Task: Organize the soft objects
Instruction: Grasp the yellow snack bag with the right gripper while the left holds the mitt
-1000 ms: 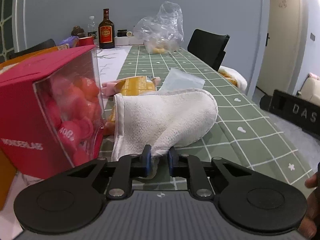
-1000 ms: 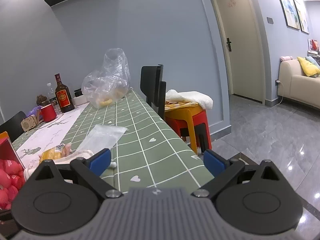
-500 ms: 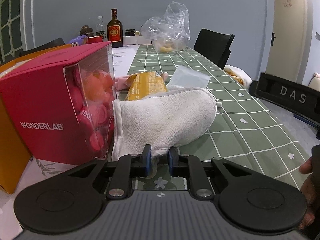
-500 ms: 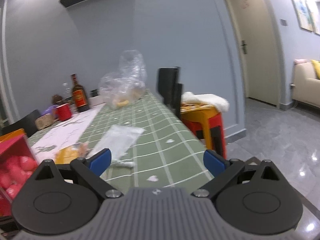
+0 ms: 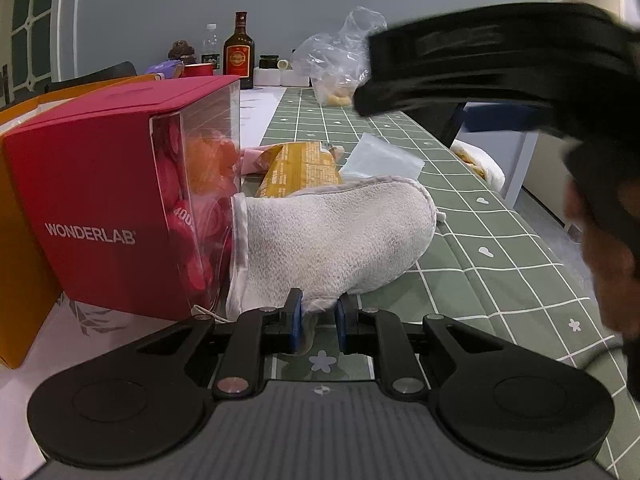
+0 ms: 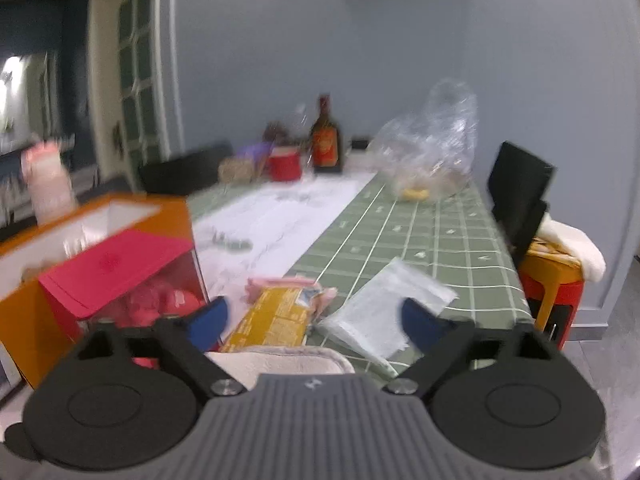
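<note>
A white terry mitt [image 5: 336,236] lies on the green checked tablecloth, its cuff against a red WONDERLAB box [image 5: 108,200]. My left gripper [image 5: 318,322] is shut on the mitt's near edge. My right gripper [image 6: 316,320] is open and empty, held above the mitt [image 6: 280,362], pointing at a yellow snack packet [image 6: 272,320] and a clear plastic pouch [image 6: 384,312]. The right gripper's body shows as a dark blur in the left wrist view [image 5: 500,68]. The yellow packet [image 5: 298,170] lies behind the mitt.
An orange box [image 6: 100,216] stands behind the red one. A dark bottle [image 5: 239,54], a red cup [image 6: 284,164] and a clear bag of food [image 6: 432,152] stand at the far end. A black chair [image 6: 520,196] and a stool [image 6: 560,280] are right of the table.
My right gripper has swung left and over the table, above the mitt. My left gripper has lowered slightly, still holding the mitt's edge.
</note>
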`<act>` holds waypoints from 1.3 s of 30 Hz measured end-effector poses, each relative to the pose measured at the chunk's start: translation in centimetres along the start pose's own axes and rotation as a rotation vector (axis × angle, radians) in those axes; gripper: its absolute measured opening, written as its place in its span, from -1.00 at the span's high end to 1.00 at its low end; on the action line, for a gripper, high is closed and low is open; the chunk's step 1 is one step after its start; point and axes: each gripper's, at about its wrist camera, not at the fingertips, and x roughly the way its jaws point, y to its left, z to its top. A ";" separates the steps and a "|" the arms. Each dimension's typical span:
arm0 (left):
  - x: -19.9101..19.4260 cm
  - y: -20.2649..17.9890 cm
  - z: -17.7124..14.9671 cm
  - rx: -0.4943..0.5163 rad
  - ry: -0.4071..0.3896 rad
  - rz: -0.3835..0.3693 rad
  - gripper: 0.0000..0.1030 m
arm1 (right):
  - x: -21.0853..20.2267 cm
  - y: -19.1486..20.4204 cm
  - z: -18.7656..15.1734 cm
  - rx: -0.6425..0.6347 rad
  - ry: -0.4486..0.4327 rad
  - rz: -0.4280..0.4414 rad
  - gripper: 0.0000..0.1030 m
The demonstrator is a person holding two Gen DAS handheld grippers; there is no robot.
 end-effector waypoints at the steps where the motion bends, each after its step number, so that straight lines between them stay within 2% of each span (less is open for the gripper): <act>1: 0.0 0.1 0.0 -0.004 0.000 -0.003 0.63 | 0.9 0.3 0.4 -0.019 0.034 0.002 -0.37; 4: 0.0 0.3 0.0 -0.010 -0.001 -0.005 0.63 | 3.1 1.6 1.3 -0.095 0.107 0.028 -0.39; 7: 0.0 0.2 0.0 -0.012 -0.001 -0.005 0.63 | 5.5 2.0 2.1 -0.068 0.219 0.045 -0.60; 10: -0.1 0.5 0.0 -0.028 -0.001 -0.017 0.63 | 7.4 2.1 2.7 -0.020 0.283 0.063 -0.60; 14: -0.1 0.5 0.0 -0.028 -0.002 -0.017 0.63 | 9.6 2.8 2.9 -0.060 0.363 0.047 -0.60; 19: -0.2 0.3 -0.1 -0.026 -0.002 -0.016 0.63 | 11.8 2.4 2.2 -0.047 0.432 0.067 -0.57; 21: -0.3 0.3 -0.1 -0.025 -0.001 -0.015 0.63 | 12.4 2.4 1.7 -0.037 0.455 0.091 -0.41; 22: -0.3 0.3 -0.1 -0.025 -0.001 -0.015 0.63 | 12.3 2.4 1.5 -0.021 0.441 0.134 -0.08; 29: -0.3 0.4 -0.2 -0.030 -0.001 -0.020 0.63 | 10.8 1.7 1.2 0.044 0.369 0.138 0.30; 32: -0.2 0.5 -0.1 -0.030 -0.001 -0.020 0.63 | 9.9 1.7 1.1 0.037 0.316 0.152 0.36; 39: -0.3 0.7 0.0 -0.037 -0.001 -0.025 0.63 | 7.6 0.5 1.7 0.132 0.213 0.147 0.41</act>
